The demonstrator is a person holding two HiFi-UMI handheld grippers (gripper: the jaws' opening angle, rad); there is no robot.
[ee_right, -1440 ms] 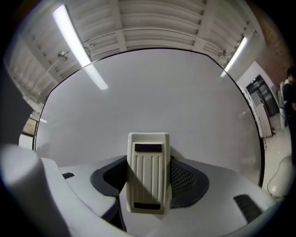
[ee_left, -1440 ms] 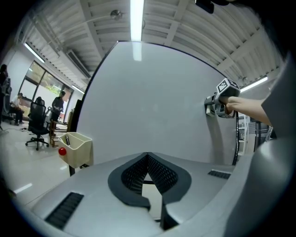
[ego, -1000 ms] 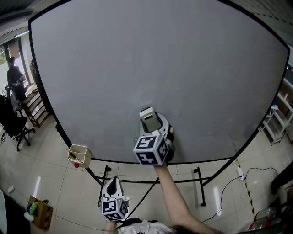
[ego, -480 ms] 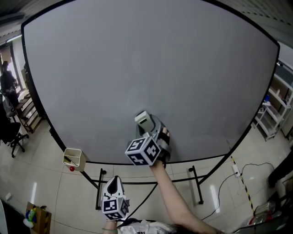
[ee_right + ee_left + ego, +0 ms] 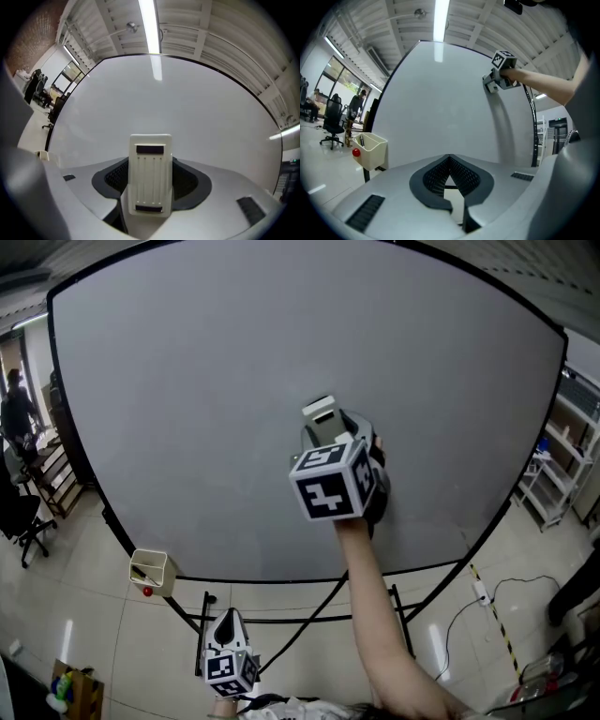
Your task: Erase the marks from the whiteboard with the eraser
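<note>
Plainly this is a wiping stroke. Low at 7 o'clock in the head view the left gripper (image 5: 229, 624) hangs idle, its jaws closed together on nothing, well apart from the board. Just right of centre the right gripper (image 5: 326, 427) is clamped on the white eraser (image 5: 321, 412), which stands upright and centred between the jaws, its far face turned to the whiteboard (image 5: 206, 371). Whether it actually presses on the surface I cannot tell.

No marks show on the grey surface in any view, so where wiping is needed is unclear. To do the stroke well, I judge the eraser should lie flat against the board, with even pressure, overlapping passes and a firm grip so it does not twist.

At 8 o'clock a small cream bin (image 5: 152, 564) hangs by the board's lower edge. Inside it stands a dark pen-like stick, and a small red ball (image 5: 147, 592) sits on its outer side.
</note>
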